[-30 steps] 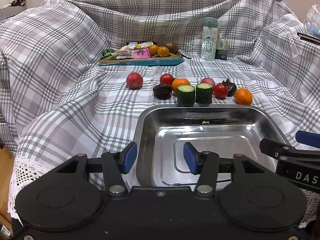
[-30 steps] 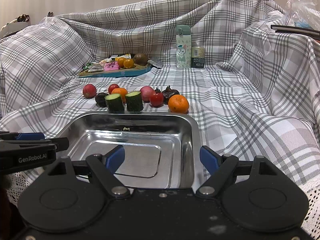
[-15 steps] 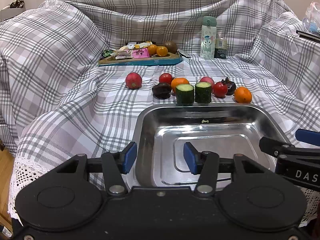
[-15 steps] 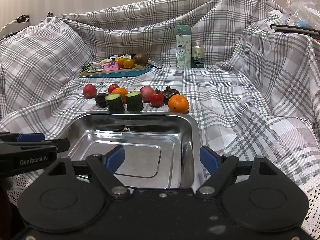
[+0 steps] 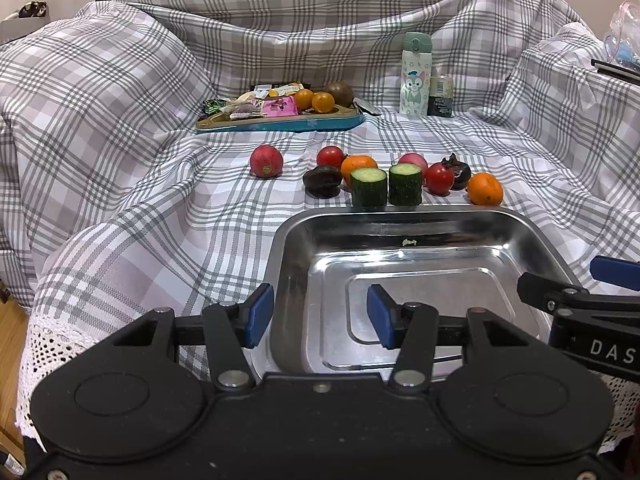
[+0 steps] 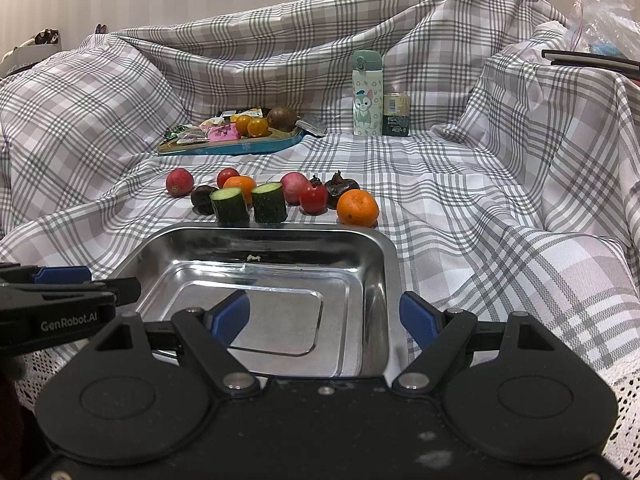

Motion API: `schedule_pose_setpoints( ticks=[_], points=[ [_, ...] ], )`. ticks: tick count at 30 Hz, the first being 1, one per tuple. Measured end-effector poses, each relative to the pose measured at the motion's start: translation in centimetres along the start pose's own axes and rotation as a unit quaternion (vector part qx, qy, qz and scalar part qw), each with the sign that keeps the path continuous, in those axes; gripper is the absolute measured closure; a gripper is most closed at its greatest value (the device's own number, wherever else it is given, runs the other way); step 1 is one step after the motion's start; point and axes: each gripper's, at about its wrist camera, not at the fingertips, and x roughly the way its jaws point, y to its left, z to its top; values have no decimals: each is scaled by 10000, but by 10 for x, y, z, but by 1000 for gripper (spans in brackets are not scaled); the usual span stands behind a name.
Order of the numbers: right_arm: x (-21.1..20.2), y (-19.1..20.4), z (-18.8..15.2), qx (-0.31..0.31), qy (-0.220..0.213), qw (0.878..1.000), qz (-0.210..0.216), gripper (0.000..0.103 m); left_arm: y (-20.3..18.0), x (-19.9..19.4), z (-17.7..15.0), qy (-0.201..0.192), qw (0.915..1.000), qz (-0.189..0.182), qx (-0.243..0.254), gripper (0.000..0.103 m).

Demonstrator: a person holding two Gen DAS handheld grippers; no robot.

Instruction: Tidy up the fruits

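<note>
An empty steel tray (image 5: pixel 532 236) (image 6: pixel 384 248) lies on the checked cloth in front of both grippers. Behind its far rim stands a row of fruit: two cucumber pieces (image 5: pixel 369 186) (image 6: pixel 229 205), an orange mandarin (image 5: pixel 485 189) (image 6: pixel 357 208), red tomatoes (image 5: pixel 439 178) (image 6: pixel 313 198), a dark fruit (image 5: pixel 322 181) and a red radish-like ball (image 5: pixel 266 161) (image 6: pixel 179 182) apart on the left. My left gripper (image 5: pixel 318 314) is open and empty over the tray's near left corner. My right gripper (image 6: pixel 326 316) is open and empty over the tray's near right edge.
A blue tray (image 5: pixel 280 122) (image 6: pixel 232 146) with snacks and small oranges sits at the back. A pale bottle (image 5: pixel 415 74) (image 6: pixel 367 94) and a small can (image 5: pixel 440 96) (image 6: pixel 396 115) stand to its right. The cloth rises in folds at the back and sides. The table's lace edge (image 5: pixel 44 344) is near left.
Both grippers have drifted very slightly; the view has barely shifted. Nothing was picked up or moved.
</note>
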Motion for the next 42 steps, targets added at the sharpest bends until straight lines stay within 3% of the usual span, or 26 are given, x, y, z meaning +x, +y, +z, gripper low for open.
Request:
schedule_pose_setpoints(
  ticks=[27,34,37,42],
  points=[
    [-1,4,-1,-92,-60,9999,-63,18,-4,-1,-1,-28,10000,-22,81,46],
    [-15,9,-3,-283,-427,9981,-334,19,-3,-6,-1,-160,9999,50,33,46],
    [-19,11,-3,-371,-548,9954,-700,18,-5,-10,-1,-247,9996,90,80,46],
    [-8,11,-3,-505,-37,9977,-444,19,-9,-13,0,-305,9993,39,213,46]
  ],
)
